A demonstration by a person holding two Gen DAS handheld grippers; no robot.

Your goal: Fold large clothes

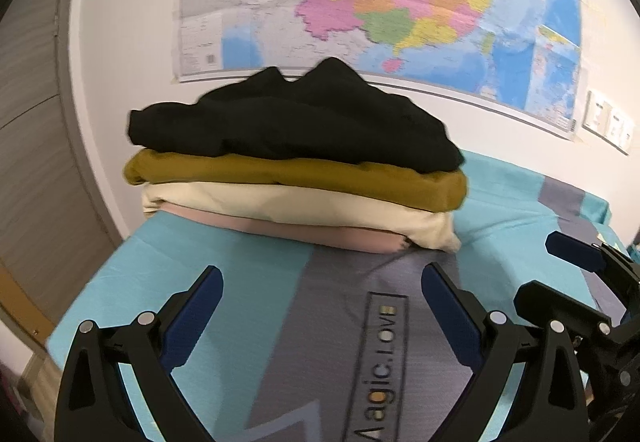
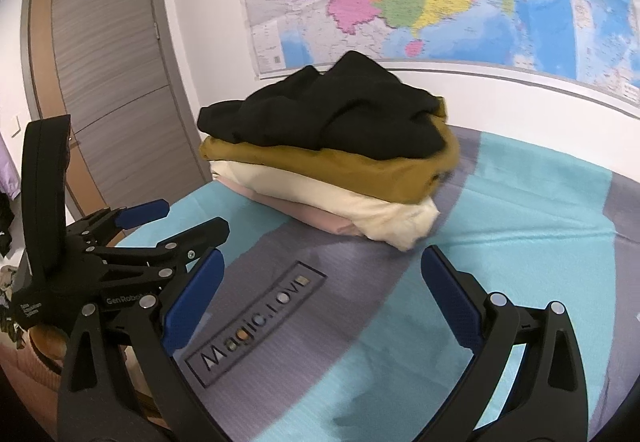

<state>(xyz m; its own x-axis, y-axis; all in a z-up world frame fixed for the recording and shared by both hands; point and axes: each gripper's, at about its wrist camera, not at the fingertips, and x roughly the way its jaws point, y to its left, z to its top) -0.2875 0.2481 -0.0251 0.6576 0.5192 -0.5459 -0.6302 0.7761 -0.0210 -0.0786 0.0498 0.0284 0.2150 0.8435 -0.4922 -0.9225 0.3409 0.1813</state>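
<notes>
Stack of four folded garments sits at the far end of the turquoise-and-grey bed cover point(image 1: 248, 294), against the white wall under a big coloured wall map point(image 1: 380, 2). Top down: black knit garment point(image 1: 292, 122), mustard-brown folded garment point(image 1: 296, 174), cream folded garment point(image 1: 304, 210), pale pink folded garment point(image 1: 320, 234) at the bottom.

Lower three look neat, edges roughly lined up. Black one is lumpier, two peaks poking up along its back edge, so its fold reads as loose or just dropped on.

Left gripper point(image 1: 322, 298) hovers over the cover short of the pile, jaws wide apart, nothing between them. Right gripper point(image 2: 322, 290) same: jaws apart, empty, near the "Magic.LOVE" printed label point(image 2: 256, 322). Grippers are just beside each other, neither touching cloth.

Progress, judged: mostly done or finished, four items folded and piled. No unfolded clothing visible on the cover in either view; off-frame unknown. Possible leftover: tidy the black top piece. Grey wood-grain door point(image 2: 112, 82) at left.
</notes>
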